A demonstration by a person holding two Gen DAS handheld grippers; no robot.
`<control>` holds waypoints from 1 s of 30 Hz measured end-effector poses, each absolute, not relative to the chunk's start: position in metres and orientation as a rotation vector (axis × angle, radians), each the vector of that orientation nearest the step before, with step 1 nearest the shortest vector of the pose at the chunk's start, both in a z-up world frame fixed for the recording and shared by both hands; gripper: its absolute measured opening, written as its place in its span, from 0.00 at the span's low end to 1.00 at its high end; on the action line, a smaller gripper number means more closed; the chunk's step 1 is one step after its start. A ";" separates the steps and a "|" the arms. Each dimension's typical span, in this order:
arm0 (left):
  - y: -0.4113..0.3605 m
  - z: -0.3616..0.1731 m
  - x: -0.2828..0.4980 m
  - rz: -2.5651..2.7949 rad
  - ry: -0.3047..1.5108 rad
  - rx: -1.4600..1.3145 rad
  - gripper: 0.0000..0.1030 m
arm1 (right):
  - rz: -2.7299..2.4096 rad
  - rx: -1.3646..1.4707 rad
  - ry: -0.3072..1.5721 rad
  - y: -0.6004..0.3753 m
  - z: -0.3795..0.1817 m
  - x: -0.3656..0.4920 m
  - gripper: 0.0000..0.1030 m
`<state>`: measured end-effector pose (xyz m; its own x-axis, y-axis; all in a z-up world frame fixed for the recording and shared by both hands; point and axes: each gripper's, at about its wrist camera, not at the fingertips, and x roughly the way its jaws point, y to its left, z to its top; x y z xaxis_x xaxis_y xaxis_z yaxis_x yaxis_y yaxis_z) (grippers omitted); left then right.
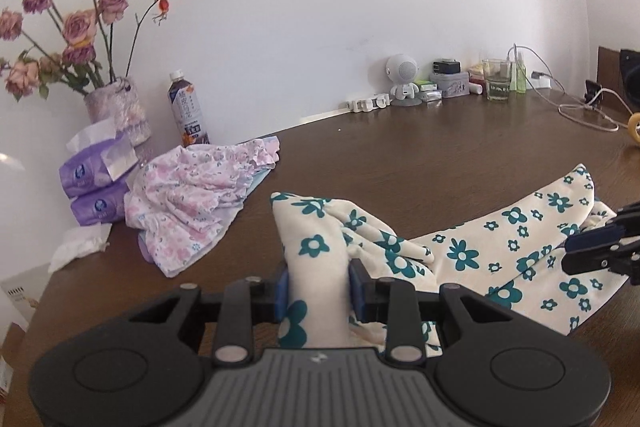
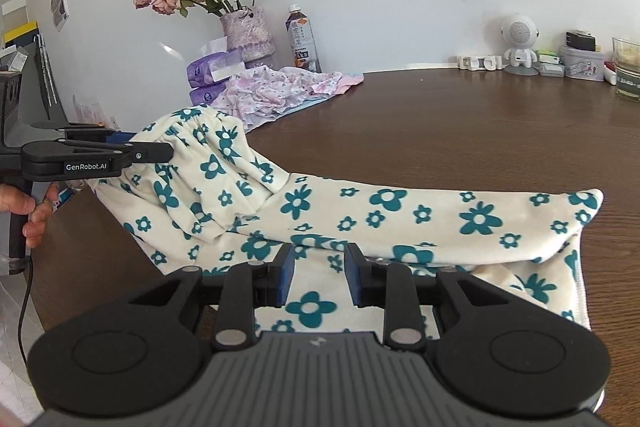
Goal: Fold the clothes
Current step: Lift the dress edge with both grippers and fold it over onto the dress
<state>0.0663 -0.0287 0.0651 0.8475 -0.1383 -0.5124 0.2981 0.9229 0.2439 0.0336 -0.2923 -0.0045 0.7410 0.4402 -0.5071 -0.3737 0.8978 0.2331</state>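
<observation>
Cream trousers (image 2: 400,211) with teal flowers lie across the brown table (image 2: 460,131), legs stretching right. My left gripper (image 1: 319,291) is shut on a bunched piece of the waistband (image 1: 316,267), held a little above the table. In the right wrist view the left gripper (image 2: 160,151) comes in from the left with a hand on its handle. My right gripper (image 2: 320,277) hovers low over the near edge of the trousers. Its jaws stand a short way apart, and flat cloth shows between and beneath them. In the left wrist view the right gripper (image 1: 580,251) sits at the far right.
A crumpled pink floral garment (image 1: 192,199) lies at the back left, next to purple tissue packs (image 1: 92,183), a vase of dried roses (image 1: 116,107) and a drink bottle (image 1: 186,111). A white speaker figure (image 1: 404,79), a tin, a glass (image 1: 496,79) and cables line the wall.
</observation>
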 end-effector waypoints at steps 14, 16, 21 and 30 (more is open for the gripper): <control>-0.117 0.065 0.062 -0.183 0.406 0.717 0.28 | 0.461 0.167 0.588 -0.314 -0.018 0.017 0.26; -0.132 0.064 0.058 -0.189 0.386 0.766 0.29 | 0.465 0.174 0.581 -0.316 -0.017 0.015 0.26; -0.168 0.060 0.052 -0.241 0.362 0.835 0.29 | 0.467 0.184 0.563 -0.325 -0.016 0.009 0.27; -0.222 0.014 0.040 -0.295 0.327 1.005 0.30 | 0.441 0.219 0.551 -0.344 -0.017 0.005 0.27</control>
<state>0.0402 -0.2221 0.0140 0.9122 -0.0908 -0.3995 0.3881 0.5044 0.7713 0.0048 -0.3444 -0.0170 0.7621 0.4599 -0.4558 -0.3446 0.8840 0.3158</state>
